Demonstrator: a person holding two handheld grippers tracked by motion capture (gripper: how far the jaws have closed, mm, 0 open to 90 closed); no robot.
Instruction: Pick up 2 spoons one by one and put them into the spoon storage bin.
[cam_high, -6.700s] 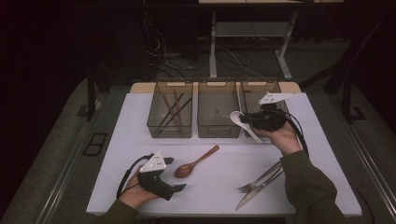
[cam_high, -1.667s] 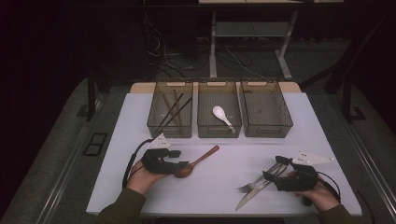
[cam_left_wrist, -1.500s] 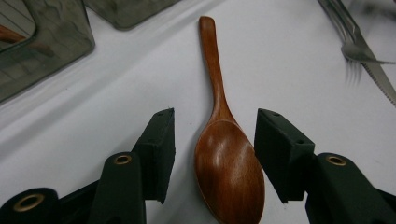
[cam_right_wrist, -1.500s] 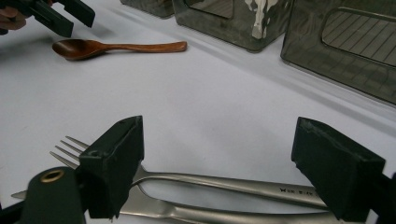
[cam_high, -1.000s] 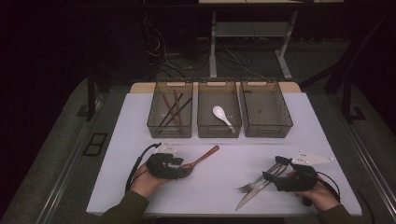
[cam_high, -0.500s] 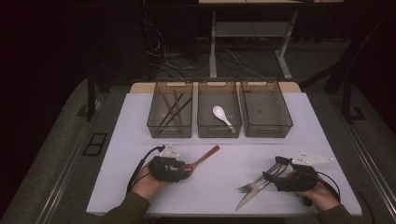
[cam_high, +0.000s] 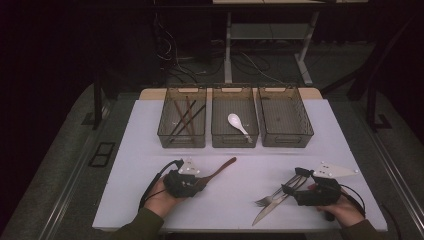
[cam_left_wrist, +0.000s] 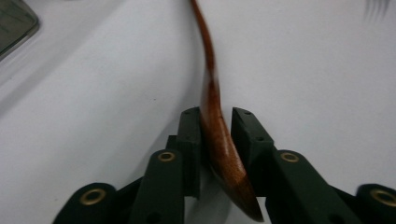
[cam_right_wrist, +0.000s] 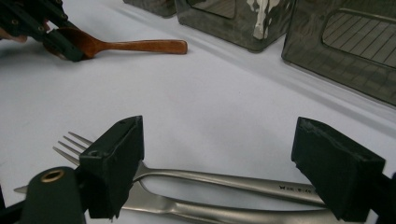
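Fork and knife (side by side) near right gripper.

The room is dark; beyond the white counter, a desk frame stands over tangled cables on grey floor.

Dim, dark surroundings; the white table is evenly lit, close views softly blurred.

Reddish wooden spoon lies on the table, bowl seemingly on edge.
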